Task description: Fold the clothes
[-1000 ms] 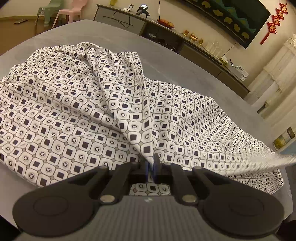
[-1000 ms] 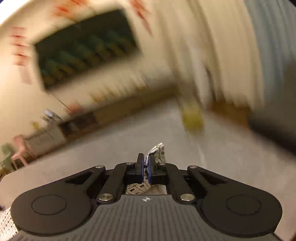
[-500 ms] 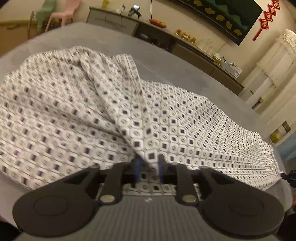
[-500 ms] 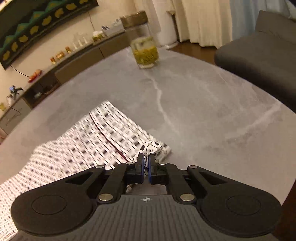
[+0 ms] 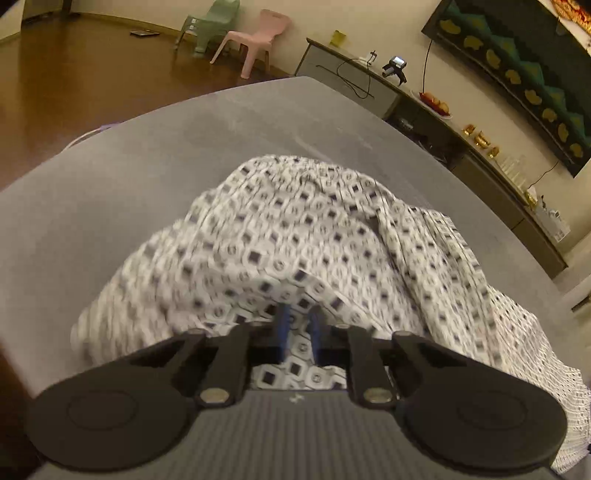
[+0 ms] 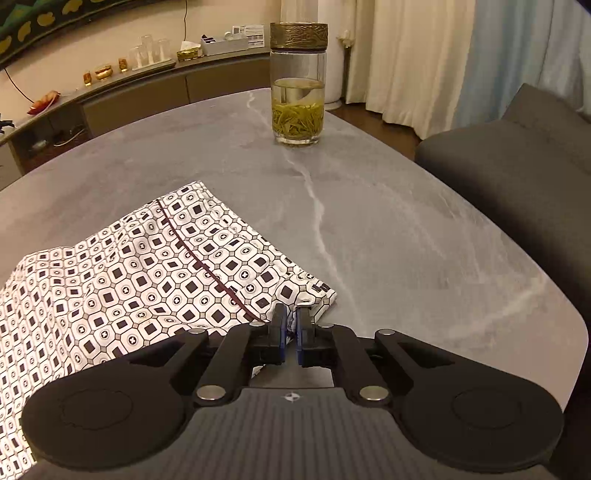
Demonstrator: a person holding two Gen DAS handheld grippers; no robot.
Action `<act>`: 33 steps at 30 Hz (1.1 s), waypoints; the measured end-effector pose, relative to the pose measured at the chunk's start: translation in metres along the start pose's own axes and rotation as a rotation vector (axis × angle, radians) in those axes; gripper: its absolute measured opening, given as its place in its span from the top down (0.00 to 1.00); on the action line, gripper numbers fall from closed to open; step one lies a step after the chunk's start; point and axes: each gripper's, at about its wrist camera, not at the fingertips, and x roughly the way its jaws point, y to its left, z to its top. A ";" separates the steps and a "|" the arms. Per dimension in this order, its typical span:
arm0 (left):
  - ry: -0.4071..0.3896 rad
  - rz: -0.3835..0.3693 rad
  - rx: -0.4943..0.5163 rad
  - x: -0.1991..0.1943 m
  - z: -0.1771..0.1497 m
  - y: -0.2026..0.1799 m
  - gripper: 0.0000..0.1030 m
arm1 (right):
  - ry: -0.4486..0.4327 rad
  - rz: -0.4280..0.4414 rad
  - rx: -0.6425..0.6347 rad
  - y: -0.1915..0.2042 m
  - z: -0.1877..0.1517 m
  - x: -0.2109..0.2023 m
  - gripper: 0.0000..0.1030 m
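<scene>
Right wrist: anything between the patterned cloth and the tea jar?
Nothing. Right wrist view shows only bare grey table between the cloth and the tea jar.

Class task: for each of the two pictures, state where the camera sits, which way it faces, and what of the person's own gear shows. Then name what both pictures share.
Left wrist view: sits on the left hand-held gripper, looks along its parted fingers over the patterned cloth toward two small chairs and a sideboard.
Right wrist view: sits on the right hand-held gripper, fingers nearly closed at the cloth's corner, faces a tea jar, curtains and a sofa.
Shared: the cloth and the grey table.
</scene>
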 end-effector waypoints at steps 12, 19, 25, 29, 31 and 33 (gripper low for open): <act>0.023 0.072 0.060 -0.012 0.011 0.015 0.84 | -0.085 -0.138 0.130 -0.040 -0.006 -0.026 0.47; -0.073 -0.015 0.147 -0.017 0.052 -0.017 0.77 | -0.359 0.211 0.083 0.062 -0.012 -0.152 0.46; 0.063 -0.008 0.165 0.026 0.052 -0.011 0.78 | -0.100 0.820 -0.213 0.274 -0.033 -0.181 0.30; 0.066 -0.005 0.107 0.028 0.052 0.021 0.87 | 0.026 0.882 -0.302 0.377 -0.050 -0.160 0.28; 0.065 -0.028 0.076 0.028 0.054 0.034 0.87 | 0.089 0.911 -0.347 0.428 -0.059 -0.149 0.28; 0.076 -0.065 0.019 0.028 0.059 0.046 0.87 | 0.153 0.940 -0.391 0.479 -0.067 -0.139 0.33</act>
